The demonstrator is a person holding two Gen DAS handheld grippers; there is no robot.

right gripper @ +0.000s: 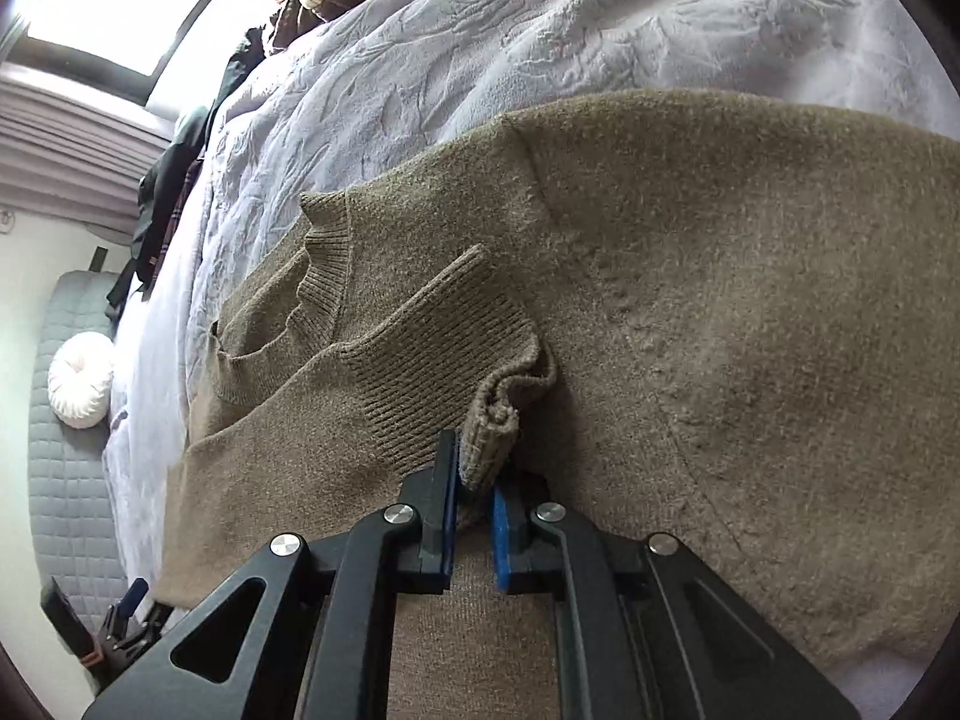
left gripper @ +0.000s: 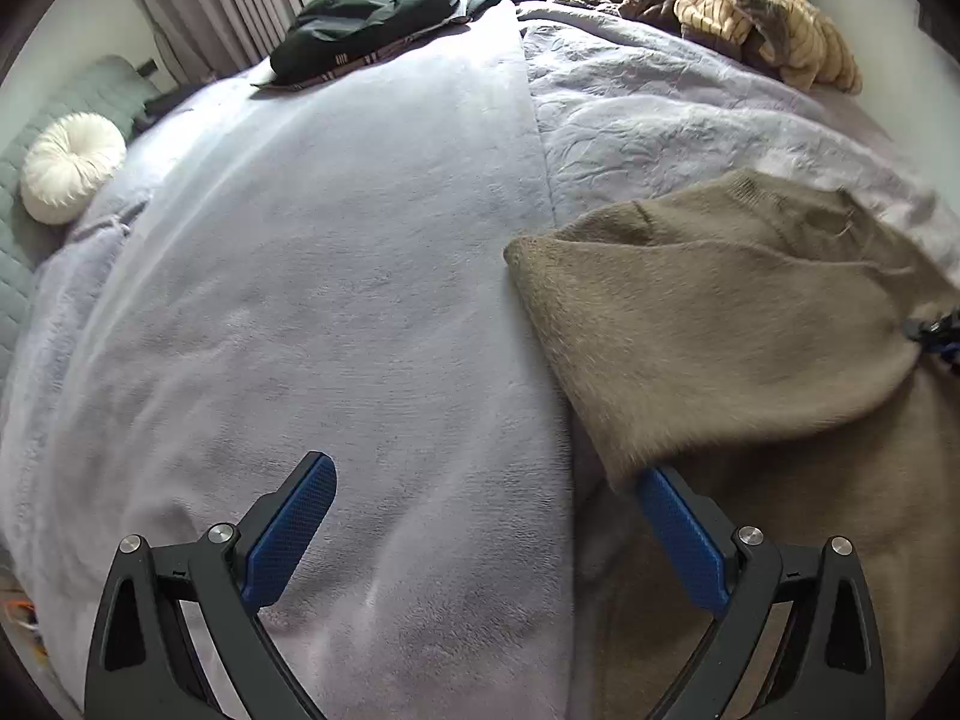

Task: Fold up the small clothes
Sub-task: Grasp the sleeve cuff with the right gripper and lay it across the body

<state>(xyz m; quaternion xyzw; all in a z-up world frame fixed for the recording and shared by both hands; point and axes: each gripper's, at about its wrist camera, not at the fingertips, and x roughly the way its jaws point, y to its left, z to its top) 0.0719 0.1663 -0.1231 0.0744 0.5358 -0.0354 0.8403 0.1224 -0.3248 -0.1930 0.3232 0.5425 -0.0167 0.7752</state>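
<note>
A brown knit sweater (right gripper: 720, 312) lies on the lilac bed cover (right gripper: 456, 42). My right gripper (right gripper: 477, 480) is shut on the ribbed cuff (right gripper: 489, 441) of its sleeve (right gripper: 336, 402), which is drawn across the sweater's body. The collar (right gripper: 321, 276) lies just beyond. In the left wrist view the sweater (left gripper: 720, 324) fills the right side, its folded sleeve overlapping my right finger (left gripper: 678, 534). My left gripper (left gripper: 480, 480) is open and empty over the bed blanket (left gripper: 312, 312), at the sweater's left edge. The right gripper (left gripper: 936, 333) shows at the far right.
A dark folded garment (left gripper: 366, 30) lies at the far side of the bed. A heap of striped cream and brown clothes (left gripper: 750, 18) sits at the far right. A round white cushion (left gripper: 72, 165) rests on a grey quilted seat (left gripper: 18, 276) left of the bed.
</note>
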